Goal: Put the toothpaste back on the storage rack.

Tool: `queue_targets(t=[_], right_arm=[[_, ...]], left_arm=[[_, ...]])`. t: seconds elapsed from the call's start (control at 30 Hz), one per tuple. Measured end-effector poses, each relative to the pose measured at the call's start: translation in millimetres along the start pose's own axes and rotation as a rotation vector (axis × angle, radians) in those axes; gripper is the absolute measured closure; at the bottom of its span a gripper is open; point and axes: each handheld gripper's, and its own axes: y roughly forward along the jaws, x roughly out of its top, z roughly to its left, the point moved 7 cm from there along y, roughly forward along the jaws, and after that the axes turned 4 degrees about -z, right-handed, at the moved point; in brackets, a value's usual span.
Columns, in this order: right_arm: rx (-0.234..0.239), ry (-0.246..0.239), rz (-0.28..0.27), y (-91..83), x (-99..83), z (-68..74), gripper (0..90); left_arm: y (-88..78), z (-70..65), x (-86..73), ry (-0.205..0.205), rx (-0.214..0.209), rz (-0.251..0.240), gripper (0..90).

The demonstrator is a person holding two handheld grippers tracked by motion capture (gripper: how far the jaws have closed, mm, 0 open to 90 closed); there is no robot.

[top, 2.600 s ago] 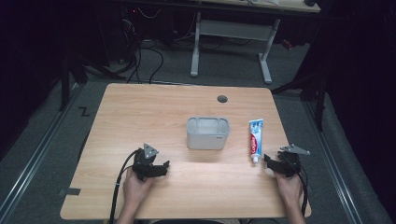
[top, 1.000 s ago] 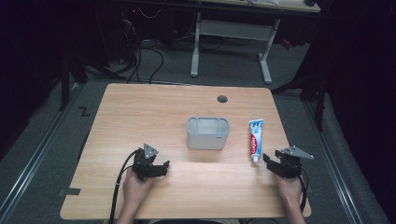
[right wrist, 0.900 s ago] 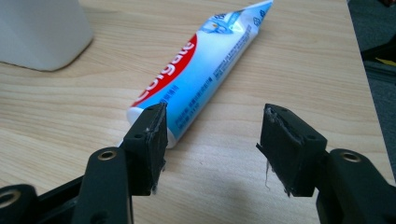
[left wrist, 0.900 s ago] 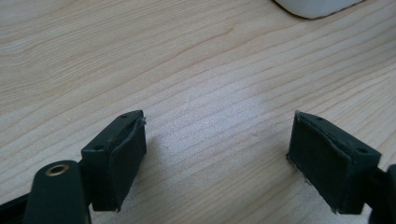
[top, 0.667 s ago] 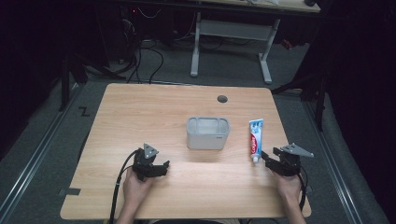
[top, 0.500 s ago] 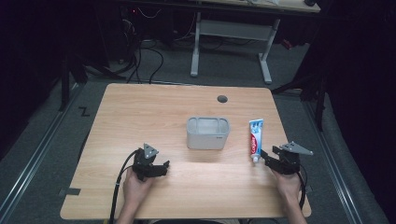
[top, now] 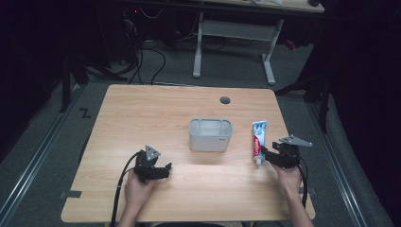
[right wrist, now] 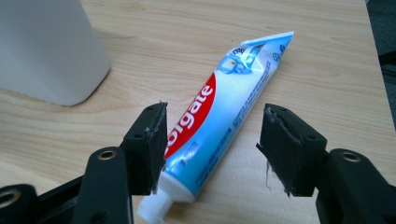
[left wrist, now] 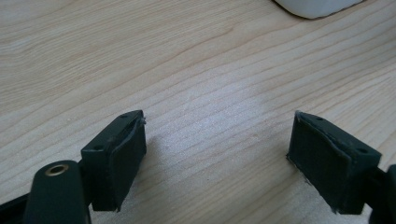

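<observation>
A blue, white and red toothpaste tube [top: 258, 140] lies flat on the wooden table [top: 151, 113], right of a grey-white box-shaped container [top: 211, 135], its white cap toward the person. In the right gripper view the tube [right wrist: 219, 112] runs between the jaws without the pads touching it; its cap end lies by the left pad. My right gripper [top: 265, 156] [right wrist: 212, 151] is open just over the tube's cap end. My left gripper [top: 163, 171] [left wrist: 217, 158] rests near the table's front left, open, with bare wood between its pads.
A dark round cable hole [top: 225, 100] sits near the table's far edge. The container's corner [left wrist: 317, 7] shows at the top of the left gripper view, and its side [right wrist: 46, 51] stands left of the tube. Another desk's legs [top: 234, 42] stand on the floor behind.
My right gripper has moved a little left toward the tube's cap end and lifted slightly. The left gripper, the tube and the container have not moved.
</observation>
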Motion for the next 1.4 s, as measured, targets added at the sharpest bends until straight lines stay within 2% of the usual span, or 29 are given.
queue_targets(t=[0.1,0.27,0.53,0.57,0.67,0.77,0.87,0.97,1.1,1.23,1.4], right_arm=[[-0.015,-0.006,-0.01,4.7,6.3,-0.8,41.7],[-0.025,-0.008,0.013,20.8,17.8,0.8,41.6],[-0.03,0.004,0.026,27.2,23.3,-0.4,41.5],[-0.027,0.007,0.033,29.3,23.6,-0.9,41.1],[-0.029,0.032,0.098,41.1,20.6,-3.2,40.2],[-0.042,0.021,0.136,49.7,21.6,-4.0,39.6],[-0.045,0.034,0.16,53.4,25.3,-5.9,37.8],[-0.055,0.029,0.158,55.4,31.4,-6.1,37.7],[-0.042,0.037,0.176,58.9,34.6,-4.7,37.3],[-0.071,0.032,0.192,64.2,38.0,-4.7,35.4],[-0.076,0.04,0.249,74.5,37.0,-5.8,34.2]], left_arm=[[0.0,-0.1,0.0,-0.001,0.0,0.0,19.4],[0.0,0.0,0.0,0.0,0.0,0.0,19.4],[0.0,-0.1,0.0,0.0,-0.001,0.0,19.3],[0.0,-0.1,0.0,-0.001,-0.001,0.0,19.3],[0.0,-0.1,0.0,0.0,0.0,0.0,19.3],[0.0,0.0,0.0,0.0,0.0,0.0,19.3],[0.0,-0.1,0.0,0.0,-0.001,0.0,19.3],[0.0,0.0,0.0,0.0,0.0,0.0,19.3],[-0.1,0.0,0.0,0.0,0.0,0.0,19.3],[0.0,0.0,0.0,0.0,0.0,0.0,19.3],[0.0,-0.2,-0.1,-0.001,-0.001,0.0,19.3]])
